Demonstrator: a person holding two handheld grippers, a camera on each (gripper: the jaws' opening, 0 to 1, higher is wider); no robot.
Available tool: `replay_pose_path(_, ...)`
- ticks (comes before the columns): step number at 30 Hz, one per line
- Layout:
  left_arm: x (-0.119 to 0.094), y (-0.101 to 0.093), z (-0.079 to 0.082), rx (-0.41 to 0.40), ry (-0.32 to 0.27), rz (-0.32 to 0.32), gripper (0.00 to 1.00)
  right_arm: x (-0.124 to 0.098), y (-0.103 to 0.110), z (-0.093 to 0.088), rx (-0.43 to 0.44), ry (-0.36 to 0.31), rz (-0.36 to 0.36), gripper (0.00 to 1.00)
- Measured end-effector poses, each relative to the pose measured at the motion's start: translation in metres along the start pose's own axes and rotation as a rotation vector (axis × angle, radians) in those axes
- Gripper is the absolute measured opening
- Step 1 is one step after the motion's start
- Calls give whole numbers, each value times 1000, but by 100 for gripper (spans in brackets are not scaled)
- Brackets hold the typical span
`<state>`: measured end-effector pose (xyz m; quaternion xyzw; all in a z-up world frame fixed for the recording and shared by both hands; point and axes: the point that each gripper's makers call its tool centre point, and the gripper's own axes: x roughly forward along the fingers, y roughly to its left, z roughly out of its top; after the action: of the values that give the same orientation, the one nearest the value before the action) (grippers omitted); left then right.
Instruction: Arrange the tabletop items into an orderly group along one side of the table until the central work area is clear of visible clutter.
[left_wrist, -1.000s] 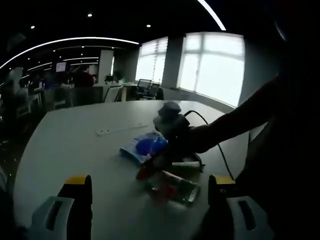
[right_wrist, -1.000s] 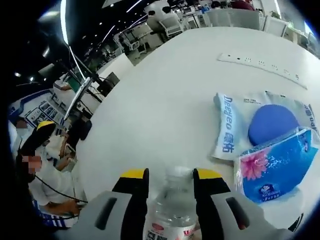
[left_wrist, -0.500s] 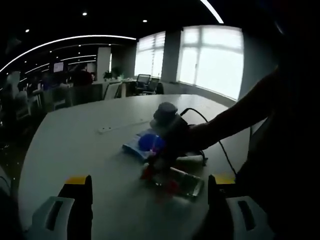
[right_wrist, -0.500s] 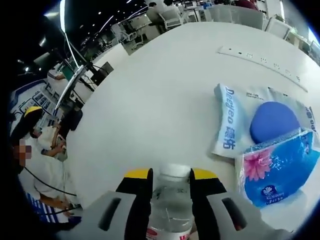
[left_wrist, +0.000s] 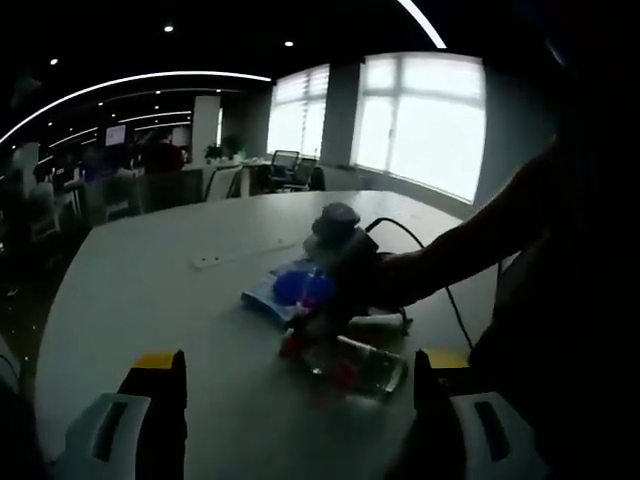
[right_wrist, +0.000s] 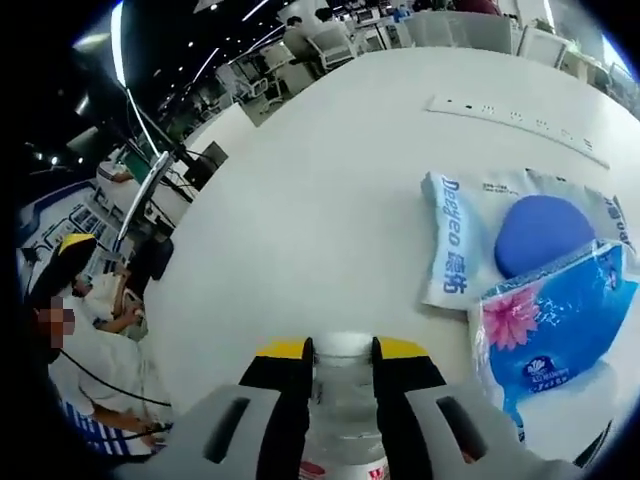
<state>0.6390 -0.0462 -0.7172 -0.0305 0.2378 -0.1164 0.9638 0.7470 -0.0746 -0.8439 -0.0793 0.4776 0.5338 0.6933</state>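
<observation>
On white table (right_wrist: 300, 220), right gripper (right_wrist: 343, 352) clamps clear plastic bottle (right_wrist: 343, 420); glossy wipes pack (right_wrist: 510, 235), blue tissue packet (right_wrist: 555, 325), flat power strip (right_wrist: 515, 118) alongside. Left gripper (left_wrist: 295, 365) open, hovering.

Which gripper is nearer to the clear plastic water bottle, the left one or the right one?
Right. The right gripper is shut on the clear plastic water bottle; the left gripper stands open, apart from it.

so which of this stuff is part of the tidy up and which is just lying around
Part of the job:
clear plastic water bottle, gripped by the right gripper
white Deeyeo wipes pack with blue circle
blue flowered tissue pack

Just lying about:
long white power strip
black cable
</observation>
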Motion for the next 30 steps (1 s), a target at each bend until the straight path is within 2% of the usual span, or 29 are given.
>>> replay_pose_path(3, 0, 0, 2, -5, -5, 1, 92, 6, -3, 2, 33, -6, -26, 18)
replay_pose_path(4, 0, 0, 0, 2, 4, 0, 92, 9, -3, -1, 35, 11, -40, 18)
replay_pose_path(5, 0, 0, -1, 14, 14, 3, 92, 10, -9, -11, 6, 54, -90, 18)
replay_pose_path(11, -1, 2, -2, 22, 24, 6, 92, 12, -10, -17, 5, 73, -88, 18)
replay_pose_path(15, -2, 3, -3, 27, 32, 10, 92, 13, -9, -15, -5, 64, -83, 18)
replay_pose_path(16, -2, 4, -3, 32, 38, 10, 92, 20, -14, -15, -1, 66, -91, 18)
replay_pose_path(19, 0, 5, -3, 35, 45, 11, 92, 20, -11, -14, -21, 69, -107, 18)
replay_pose_path(22, 1, 4, 0, 34, 39, 5, 92, 14, -12, -12, 72, 31, -86, 18)
replay_pose_path(24, -1, 16, -9, 37, 38, -3, 92, 11, -7, -7, 42, 6, -62, 18)
replay_pose_path(26, 0, 11, -7, 42, 38, -4, 92, 7, -5, -6, 43, -11, -53, 18)
replay_pose_path(28, -1, 4, -3, 48, 40, -4, 92, -10, 6, 4, 16, -68, -21, 18)
replay_pose_path(30, 2, -7, 3, 76, 50, -25, 92, -38, 21, 18, -42, -145, 26, 17)
